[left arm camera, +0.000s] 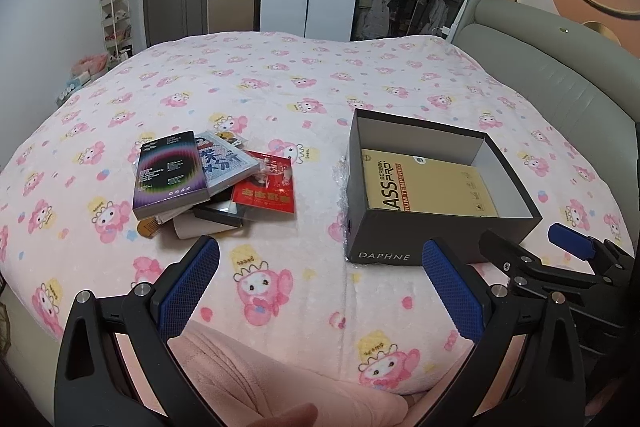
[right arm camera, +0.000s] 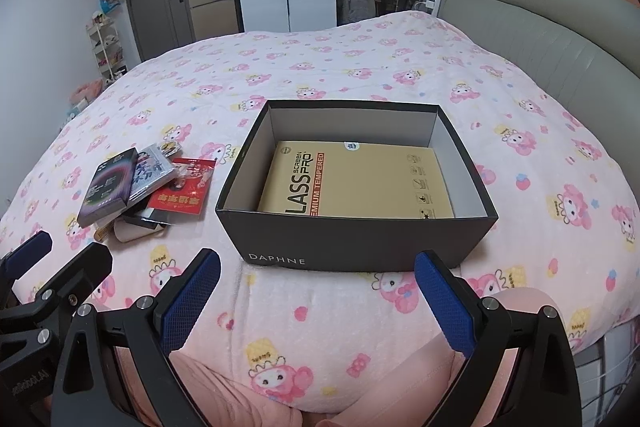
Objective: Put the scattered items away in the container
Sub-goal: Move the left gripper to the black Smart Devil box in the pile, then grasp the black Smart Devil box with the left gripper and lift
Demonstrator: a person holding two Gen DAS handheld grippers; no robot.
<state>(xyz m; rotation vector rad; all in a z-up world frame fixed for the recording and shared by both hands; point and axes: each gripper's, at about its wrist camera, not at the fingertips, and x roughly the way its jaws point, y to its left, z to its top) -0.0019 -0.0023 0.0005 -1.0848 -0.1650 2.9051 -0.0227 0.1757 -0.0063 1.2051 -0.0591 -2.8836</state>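
An open black shoebox [left arm camera: 404, 239] [right arm camera: 360, 247] marked DAPHNE stands on the bed, with a yellow screen-protector pack [left arm camera: 432, 183] [right arm camera: 356, 183] flat inside. To its left lies a pile of items: a dark box with rainbow print [left arm camera: 170, 173] [right arm camera: 108, 187], a grey-blue packet [left arm camera: 228, 163] [right arm camera: 154, 171], a red packet [left arm camera: 266, 189] [right arm camera: 180, 201], a black frame [left arm camera: 218, 215] and a beige item [right arm camera: 134, 231]. My left gripper [left arm camera: 320, 275] is open and empty, near the bed's front, between pile and box. My right gripper [right arm camera: 318, 287] is open and empty in front of the box.
The bed has a pink cartoon-print blanket [left arm camera: 280, 87] [right arm camera: 360, 67]. A grey padded headboard [left arm camera: 560, 67] [right arm camera: 560, 39] runs along the right. A wardrobe, a door and a white shelf stand beyond the bed. The right gripper shows at the left wrist view's right edge [left arm camera: 528, 251].
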